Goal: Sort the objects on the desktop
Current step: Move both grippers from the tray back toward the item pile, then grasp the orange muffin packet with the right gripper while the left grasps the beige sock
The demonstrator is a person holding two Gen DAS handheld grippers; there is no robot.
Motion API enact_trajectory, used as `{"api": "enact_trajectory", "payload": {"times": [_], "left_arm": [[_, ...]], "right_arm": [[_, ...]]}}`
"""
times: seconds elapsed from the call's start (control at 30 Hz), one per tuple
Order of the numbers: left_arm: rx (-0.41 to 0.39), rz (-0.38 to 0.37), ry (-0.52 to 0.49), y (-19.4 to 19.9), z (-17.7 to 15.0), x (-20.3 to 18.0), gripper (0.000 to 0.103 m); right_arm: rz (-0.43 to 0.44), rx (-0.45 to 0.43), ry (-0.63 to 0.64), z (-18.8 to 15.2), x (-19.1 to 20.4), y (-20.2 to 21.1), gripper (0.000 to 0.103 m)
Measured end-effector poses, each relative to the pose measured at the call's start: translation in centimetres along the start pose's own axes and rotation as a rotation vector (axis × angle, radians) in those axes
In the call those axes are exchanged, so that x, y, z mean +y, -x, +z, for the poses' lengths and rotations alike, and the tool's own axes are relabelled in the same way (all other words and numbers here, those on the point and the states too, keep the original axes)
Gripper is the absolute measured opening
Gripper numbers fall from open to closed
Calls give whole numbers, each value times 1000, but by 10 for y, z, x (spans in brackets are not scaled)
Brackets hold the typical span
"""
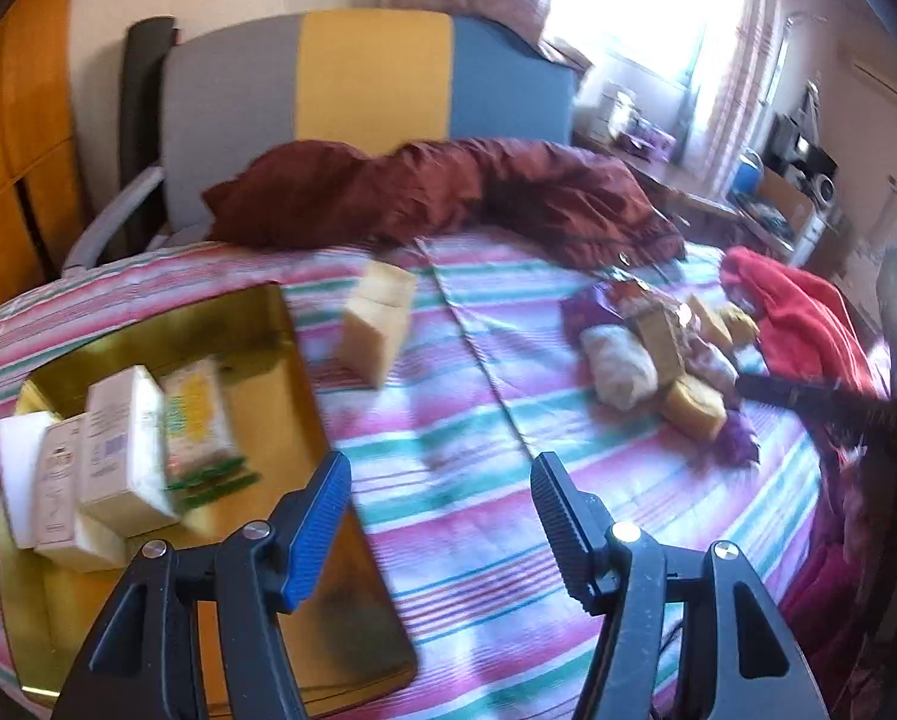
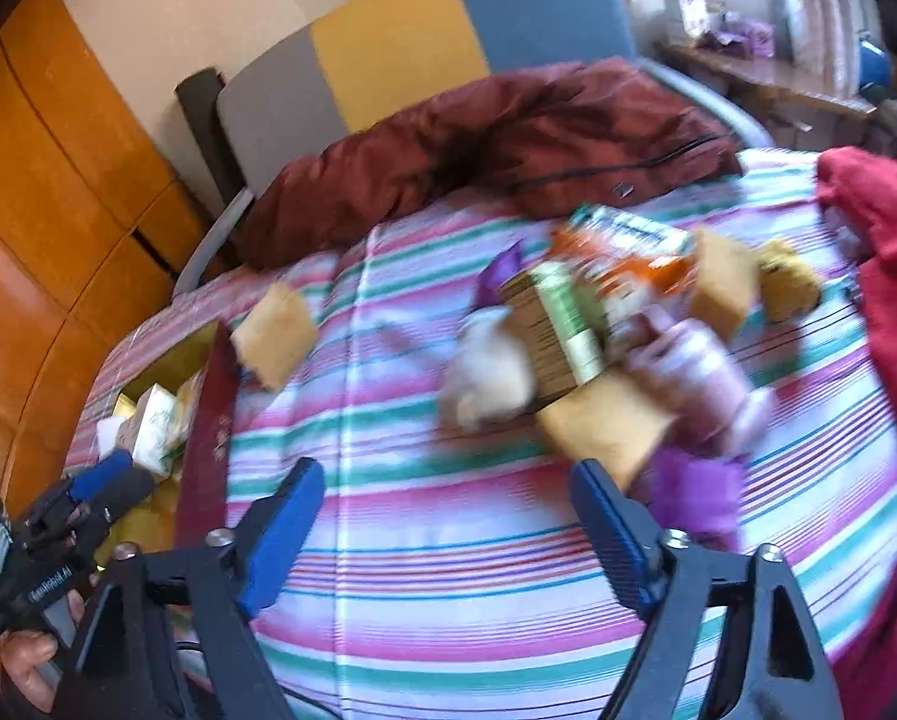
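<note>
My left gripper (image 1: 442,495) hangs empty, jaws wide, beside the gold tray (image 1: 256,324) where sorted boxes (image 1: 127,444) stand grouped; my right gripper (image 2: 448,501), jaws wide and empty, faces the unsorted pile (image 2: 598,324) on the striped bed (image 2: 448,570), likely for the next pick

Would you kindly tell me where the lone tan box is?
In the left wrist view, the tan box stands alone on the striped sheet, between the gold tray and the pile of packets.
</note>
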State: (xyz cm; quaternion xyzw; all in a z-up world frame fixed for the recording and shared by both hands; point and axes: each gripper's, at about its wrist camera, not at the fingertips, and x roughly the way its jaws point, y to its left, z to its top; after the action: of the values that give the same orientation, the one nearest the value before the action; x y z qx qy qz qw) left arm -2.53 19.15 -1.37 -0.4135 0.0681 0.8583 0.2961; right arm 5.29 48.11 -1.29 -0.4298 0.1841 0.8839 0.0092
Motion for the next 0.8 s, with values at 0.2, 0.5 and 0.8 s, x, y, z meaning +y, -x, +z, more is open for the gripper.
{"api": "enact_trajectory", "payload": {"times": [0.2, 0.5, 0.8], "left_arm": [[28, -32, -52, -12, 3, -23, 63], [64, -44, -76, -37, 13, -37, 63], [117, -74, -98, -66, 17, -47, 64]], "right_arm": [[-68, -24, 27, 24, -26, 7, 94], [-195, -56, 74, 72, -61, -16, 66], [-242, 105, 360, 100, -52, -82, 66]]}}
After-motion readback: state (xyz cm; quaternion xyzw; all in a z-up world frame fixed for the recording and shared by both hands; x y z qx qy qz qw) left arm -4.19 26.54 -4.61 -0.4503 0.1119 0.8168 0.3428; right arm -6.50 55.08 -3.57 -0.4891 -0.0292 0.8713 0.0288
